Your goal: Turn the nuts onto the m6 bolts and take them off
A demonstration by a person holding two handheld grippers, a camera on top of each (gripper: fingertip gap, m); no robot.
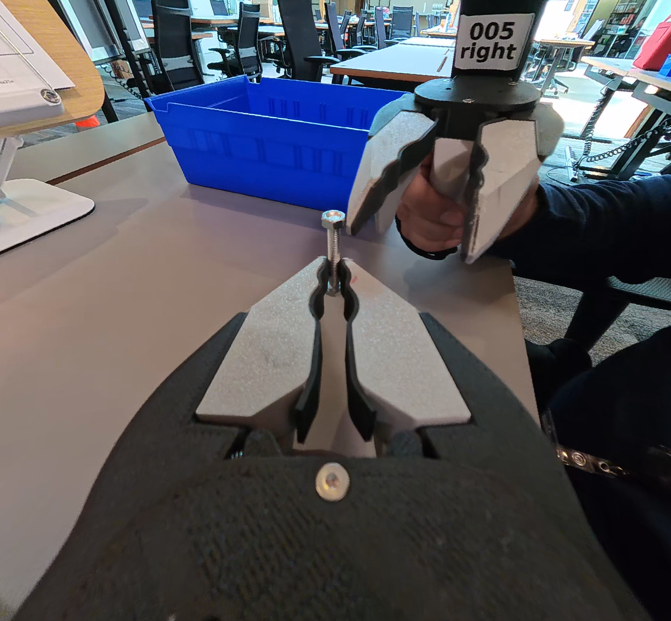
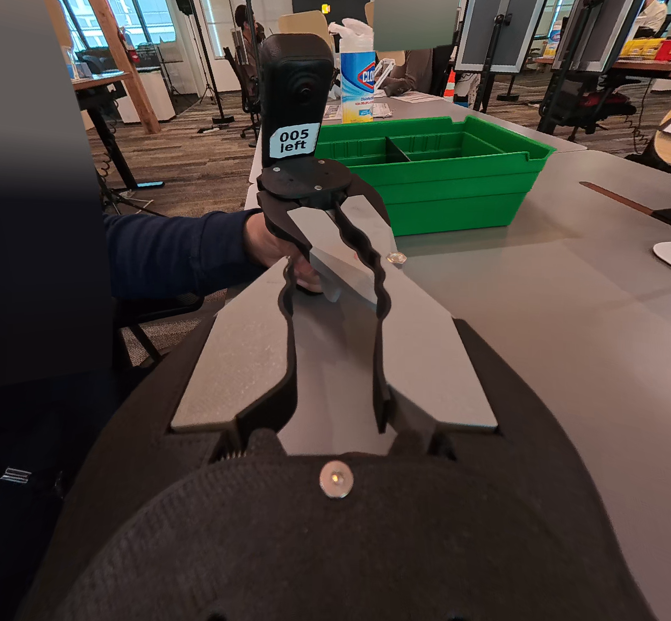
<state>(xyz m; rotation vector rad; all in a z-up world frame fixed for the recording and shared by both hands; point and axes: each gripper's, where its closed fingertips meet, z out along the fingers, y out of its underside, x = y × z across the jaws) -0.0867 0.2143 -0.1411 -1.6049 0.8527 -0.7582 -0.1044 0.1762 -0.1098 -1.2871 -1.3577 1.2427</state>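
Note:
My left gripper (image 1: 333, 263) is shut on a silver M6 bolt (image 1: 332, 244) and holds it upright above the grey table (image 1: 181, 313). The bolt's lower end sits between the black pads. A hex nut (image 1: 331, 219) sits at the top end of the bolt. My right gripper (image 1: 412, 244) is open and empty. It hangs just right of the nut, fingers pointing down, not touching it. In the right wrist view the right gripper (image 2: 334, 264) is open, and the nut (image 2: 395, 258) shows just beyond its right finger (image 2: 417, 342). The bolt's shaft is hidden there.
A blue bin (image 1: 268, 153) stands behind the bolt. A green bin (image 2: 435, 197) with dividers stands farther along the table, with a wipes canister (image 2: 357, 88) behind it. A white stand base (image 1: 36, 211) is at the left. The table edge (image 1: 517, 313) runs on the right. The gap from one gripper's tips to the other's is roughly 5 cm.

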